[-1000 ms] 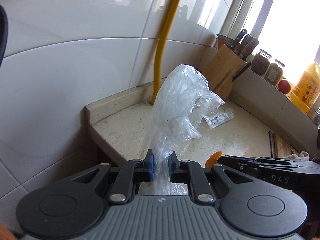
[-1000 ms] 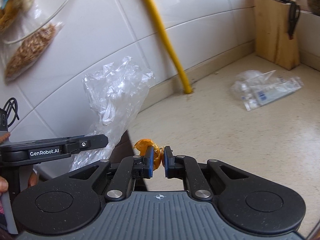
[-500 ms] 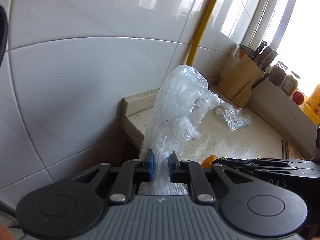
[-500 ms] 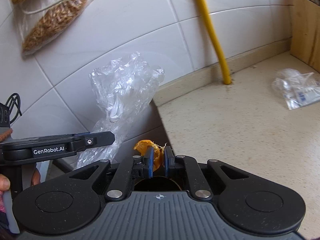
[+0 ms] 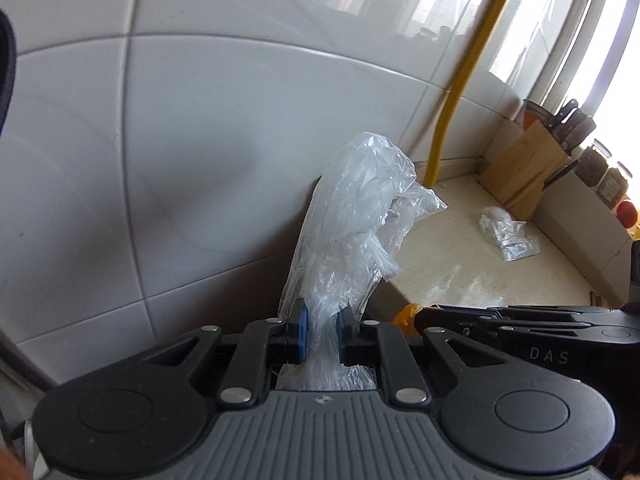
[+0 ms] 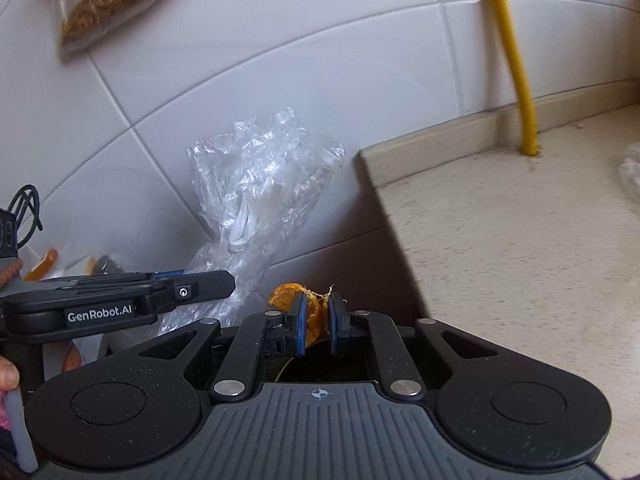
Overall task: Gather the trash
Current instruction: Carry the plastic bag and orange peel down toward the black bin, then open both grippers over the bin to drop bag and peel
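Left gripper (image 5: pixel 320 334): pads closed on the crumpled clear plastic bag (image 5: pixel 356 216), which stands up from the jaws.
Right gripper (image 6: pixel 317 322): pinched tight on a piece of orange peel (image 6: pixel 310 306).
Change: both have moved back off the counter (image 6: pixel 520 248), now past its edge.
Meaning: probably carrying both to a bin, not visible.
Remaining: clear wrapper (image 5: pixel 508 232) lies on the counter.
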A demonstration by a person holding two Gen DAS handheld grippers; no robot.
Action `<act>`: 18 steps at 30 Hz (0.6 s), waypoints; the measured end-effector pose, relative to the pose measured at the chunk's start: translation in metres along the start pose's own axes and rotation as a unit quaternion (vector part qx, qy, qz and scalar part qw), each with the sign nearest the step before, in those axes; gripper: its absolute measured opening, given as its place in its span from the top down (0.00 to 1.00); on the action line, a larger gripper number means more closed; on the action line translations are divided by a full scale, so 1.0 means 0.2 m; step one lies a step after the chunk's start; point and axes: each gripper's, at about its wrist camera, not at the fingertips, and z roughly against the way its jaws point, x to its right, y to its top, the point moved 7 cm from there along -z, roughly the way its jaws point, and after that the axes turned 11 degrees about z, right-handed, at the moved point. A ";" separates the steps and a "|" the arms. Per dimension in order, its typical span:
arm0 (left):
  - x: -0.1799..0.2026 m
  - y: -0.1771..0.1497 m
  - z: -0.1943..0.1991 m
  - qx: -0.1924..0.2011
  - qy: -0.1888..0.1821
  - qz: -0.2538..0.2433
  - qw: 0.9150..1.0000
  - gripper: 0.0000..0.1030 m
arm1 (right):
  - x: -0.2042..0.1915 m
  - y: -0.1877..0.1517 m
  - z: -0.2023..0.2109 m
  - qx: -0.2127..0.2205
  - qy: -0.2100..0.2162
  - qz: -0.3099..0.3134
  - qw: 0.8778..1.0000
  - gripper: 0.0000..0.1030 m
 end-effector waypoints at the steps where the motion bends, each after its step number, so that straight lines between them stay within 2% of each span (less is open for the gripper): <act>1: -0.02 -0.01 0.00 -0.001 0.003 0.004 1.000 0.89 | -0.01 0.00 -0.02 -0.004 0.003 0.002 1.000 0.85; 12: -0.17 -0.07 -0.09 -0.021 0.027 0.030 0.999 0.89 | -0.06 -0.02 -0.21 -0.042 0.000 0.009 0.999 0.83; 18: -0.25 -0.12 -0.19 -0.054 0.053 0.037 0.996 0.88 | -0.07 -0.06 -0.30 -0.066 0.003 0.007 0.998 0.77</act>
